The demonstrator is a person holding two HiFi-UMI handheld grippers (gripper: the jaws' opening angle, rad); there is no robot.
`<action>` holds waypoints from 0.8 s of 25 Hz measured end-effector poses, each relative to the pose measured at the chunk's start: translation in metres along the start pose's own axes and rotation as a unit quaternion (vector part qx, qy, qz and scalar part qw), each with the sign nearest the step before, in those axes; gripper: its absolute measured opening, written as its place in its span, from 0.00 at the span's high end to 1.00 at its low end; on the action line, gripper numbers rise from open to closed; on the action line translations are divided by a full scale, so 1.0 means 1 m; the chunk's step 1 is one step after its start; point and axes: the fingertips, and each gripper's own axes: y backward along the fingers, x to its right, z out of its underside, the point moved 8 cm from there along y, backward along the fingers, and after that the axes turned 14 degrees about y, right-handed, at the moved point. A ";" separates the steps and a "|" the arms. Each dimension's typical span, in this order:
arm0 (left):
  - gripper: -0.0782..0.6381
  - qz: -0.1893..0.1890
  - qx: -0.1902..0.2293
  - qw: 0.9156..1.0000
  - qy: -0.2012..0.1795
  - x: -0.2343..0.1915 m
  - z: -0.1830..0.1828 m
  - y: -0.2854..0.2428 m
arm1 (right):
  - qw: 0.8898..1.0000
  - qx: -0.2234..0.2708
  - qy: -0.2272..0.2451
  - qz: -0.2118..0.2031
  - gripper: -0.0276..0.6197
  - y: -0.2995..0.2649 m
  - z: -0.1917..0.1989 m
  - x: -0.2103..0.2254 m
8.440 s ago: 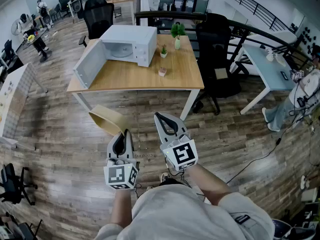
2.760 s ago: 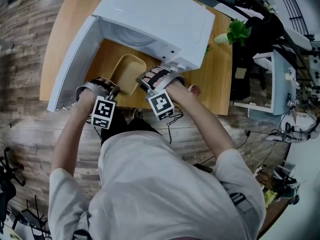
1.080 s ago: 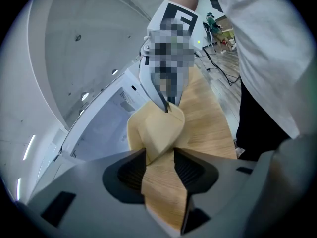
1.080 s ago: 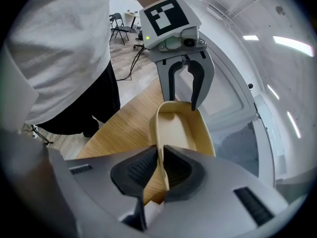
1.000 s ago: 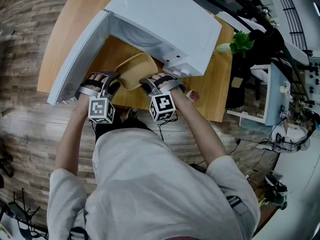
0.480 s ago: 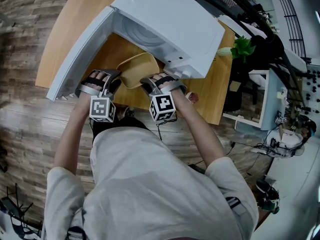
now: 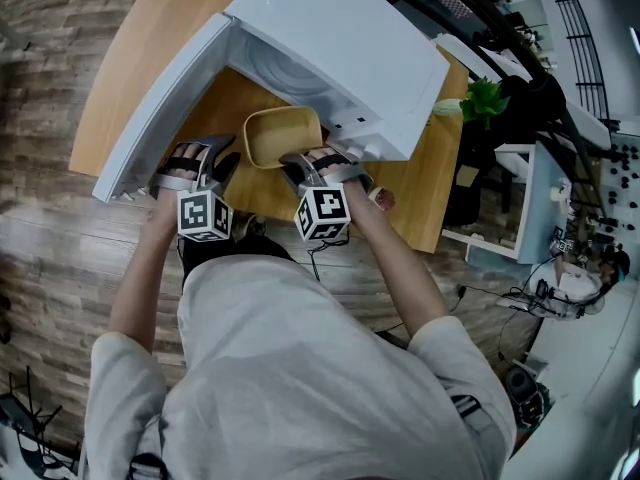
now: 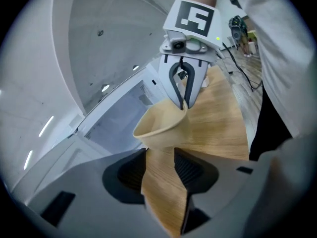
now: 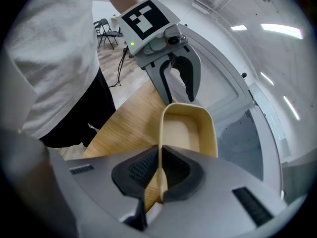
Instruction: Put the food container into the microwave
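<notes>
From my feed, the white microwave [image 7: 340,38] sits on a wooden table [image 7: 125,63], its door [image 7: 160,108] swung wide open on the left, close beside my left gripper [image 8: 161,157]. The microwave's front panel edge stands just past my right gripper [image 9: 159,157]. Further right on the table I see a leafy green plant [image 7: 487,93] and a small pot [image 7: 385,199] near the table edge; a pale desk [image 7: 535,183] stands well apart, over plank flooring [image 7: 50,258]. The beige food container [image 7: 283,135] is in front of the microwave's opening, between the two grippers and over the table, not inside the cavity. Its inside looks bare. In the cavity I can make out a round turntable [image 7: 272,65]. My right tongs are pressed together on the container's near wall, pinching the thin rim between the pads. My left tongs are spread, with only table wood showing between them and the container's corner just ahead of their tips; whether they touch it, I cannot tell.
</notes>
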 end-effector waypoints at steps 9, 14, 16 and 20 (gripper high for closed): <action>0.78 -0.005 0.024 0.989 0.148 -0.007 0.001 0.002 | 0.993 0.003 -0.120 0.022 0.92 0.001 0.000 0.017; 0.87 -0.002 0.043 0.982 0.186 -0.010 0.000 -0.002 | 0.986 -0.013 -0.163 0.044 0.92 0.000 0.003 0.032; 0.88 0.006 0.045 0.975 0.216 -0.014 0.002 -0.005 | 0.983 -0.026 -0.173 0.051 0.92 -0.001 0.006 0.037; 0.87 0.006 0.054 0.950 0.308 -0.027 0.011 -0.011 | 0.974 -0.038 -0.216 0.065 0.92 -0.004 0.010 0.049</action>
